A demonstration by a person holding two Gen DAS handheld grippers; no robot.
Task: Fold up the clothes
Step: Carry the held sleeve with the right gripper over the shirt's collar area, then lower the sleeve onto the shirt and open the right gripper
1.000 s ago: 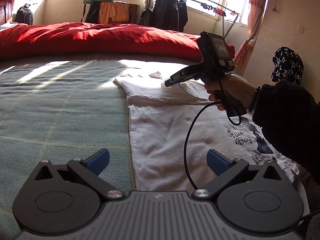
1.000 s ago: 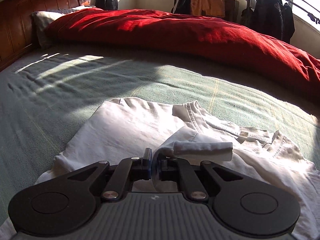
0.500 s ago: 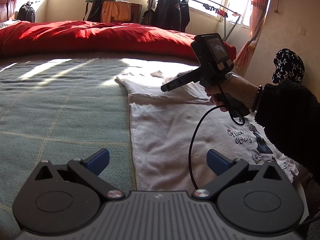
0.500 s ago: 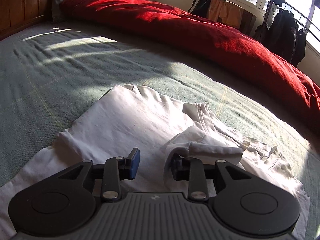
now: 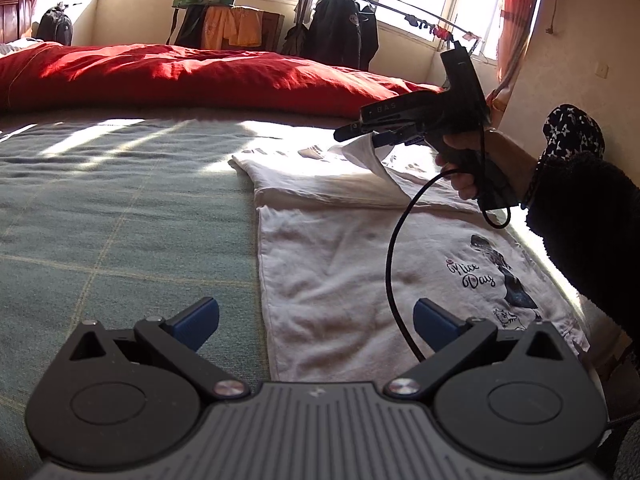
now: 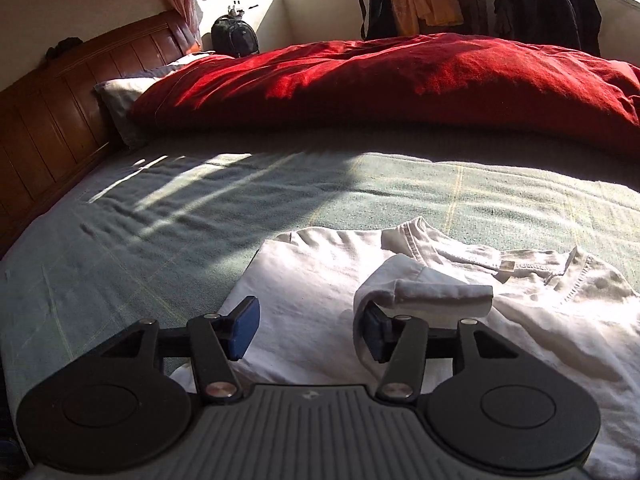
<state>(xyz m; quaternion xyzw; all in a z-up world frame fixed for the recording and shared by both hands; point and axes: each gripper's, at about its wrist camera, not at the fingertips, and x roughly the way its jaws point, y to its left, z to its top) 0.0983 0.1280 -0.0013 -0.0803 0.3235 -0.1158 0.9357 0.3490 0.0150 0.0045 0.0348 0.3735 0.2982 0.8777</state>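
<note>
White cotton printed T-shirt (image 5: pixel 360 264) lies flat on the green blanket-covered bed (image 5: pixel 120 216). Right gripper (image 6: pixel 306 326) spread wide, sleeve cuff (image 6: pixel 432 290) draped over one finger. Left gripper (image 5: pixel 316 322) wide, empty, hovering above the hem.

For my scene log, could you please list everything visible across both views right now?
T-shirt: one, white with a print, flat on the bed, sleeve draped over one finger of the right gripper.
Blanket: one, green, covering the bed.
Duvet: one, red, across the bed's far side.
Headboard: one, brown wood, left in the right view.
Backpack: one, black, by the window.
Dark coats: several, on a rack.
Left gripper: black, jaws open, above the shirt hem.
Right gripper: black, jaws open.
Hand: one, holding the right gripper.
</note>
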